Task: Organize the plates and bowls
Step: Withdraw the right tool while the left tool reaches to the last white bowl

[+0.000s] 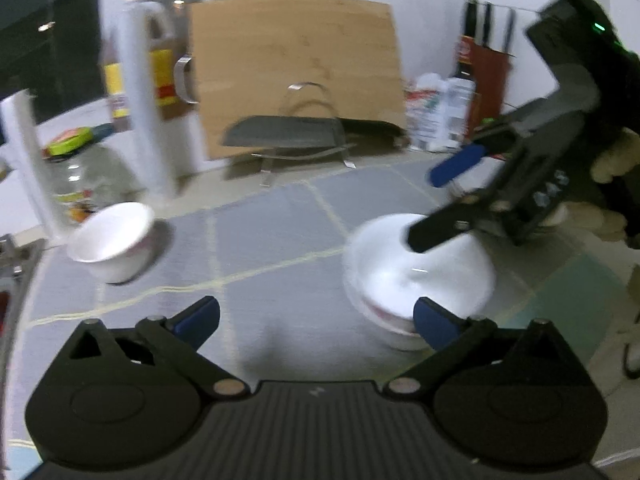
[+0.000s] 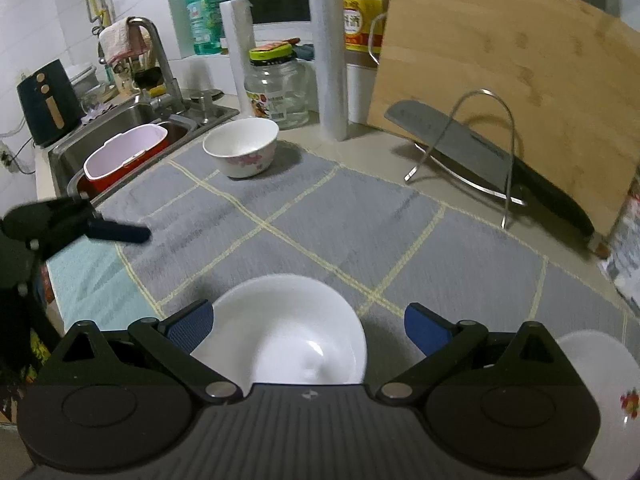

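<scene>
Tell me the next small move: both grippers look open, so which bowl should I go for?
Probably swing the left gripper toward the lone floral bowl by the sink and take its rim. Both grippers stand open and empty, the right gripper sits over the stacked bowls, and that bowl is the only one standing apart on the grey mat.

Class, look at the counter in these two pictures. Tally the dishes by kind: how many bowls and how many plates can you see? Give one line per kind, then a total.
Bowls: 3, a lone flowered bowl and two stacked bowls
Plates: 1, a flowered plate at the right edge
Total: 4
</scene>
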`<move>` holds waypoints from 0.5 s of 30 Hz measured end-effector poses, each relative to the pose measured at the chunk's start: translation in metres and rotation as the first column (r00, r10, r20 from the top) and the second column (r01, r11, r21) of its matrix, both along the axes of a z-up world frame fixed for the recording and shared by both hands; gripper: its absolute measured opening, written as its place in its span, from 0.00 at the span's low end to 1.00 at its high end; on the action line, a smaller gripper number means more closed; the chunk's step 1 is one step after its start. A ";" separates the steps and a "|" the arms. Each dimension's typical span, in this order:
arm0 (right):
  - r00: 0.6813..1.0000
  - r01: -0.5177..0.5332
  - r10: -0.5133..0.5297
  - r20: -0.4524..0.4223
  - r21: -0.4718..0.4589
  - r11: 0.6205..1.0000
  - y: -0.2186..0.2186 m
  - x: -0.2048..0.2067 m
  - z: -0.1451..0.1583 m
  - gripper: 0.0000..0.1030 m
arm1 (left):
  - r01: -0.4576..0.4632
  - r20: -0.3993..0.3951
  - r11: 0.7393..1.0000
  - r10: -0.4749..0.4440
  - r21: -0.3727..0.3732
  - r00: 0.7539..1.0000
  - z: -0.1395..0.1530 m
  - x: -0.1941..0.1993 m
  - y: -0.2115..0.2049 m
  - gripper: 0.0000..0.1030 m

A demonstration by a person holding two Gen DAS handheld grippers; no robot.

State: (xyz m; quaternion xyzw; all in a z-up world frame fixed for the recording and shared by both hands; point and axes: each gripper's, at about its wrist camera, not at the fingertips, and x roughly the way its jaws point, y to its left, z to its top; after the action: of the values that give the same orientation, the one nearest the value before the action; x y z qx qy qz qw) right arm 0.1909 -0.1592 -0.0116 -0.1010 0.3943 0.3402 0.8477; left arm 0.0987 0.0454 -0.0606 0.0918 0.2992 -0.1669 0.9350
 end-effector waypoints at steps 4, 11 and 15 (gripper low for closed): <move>0.998 -0.038 0.039 0.048 -0.019 0.999 0.024 0.005 0.007 1.00 | -0.080 0.007 0.997 0.080 -0.022 0.997 0.004 0.015 0.035 0.99; 0.991 -0.089 0.091 0.102 -0.023 0.996 0.074 0.017 0.012 1.00 | -0.165 -0.008 0.986 0.165 -0.005 0.986 0.003 0.056 0.089 0.99; 0.991 -0.083 0.085 0.099 -0.025 0.996 0.104 0.032 0.008 1.00 | -0.192 -0.030 0.981 0.192 -0.018 0.981 -0.001 0.083 0.118 0.99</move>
State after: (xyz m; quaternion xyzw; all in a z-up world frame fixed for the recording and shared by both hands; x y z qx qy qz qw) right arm 0.2229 -0.0554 -0.0034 -0.1431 0.3504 0.3659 0.8502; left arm 0.1821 0.1634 -0.0621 0.0505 0.3182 -0.0802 0.9433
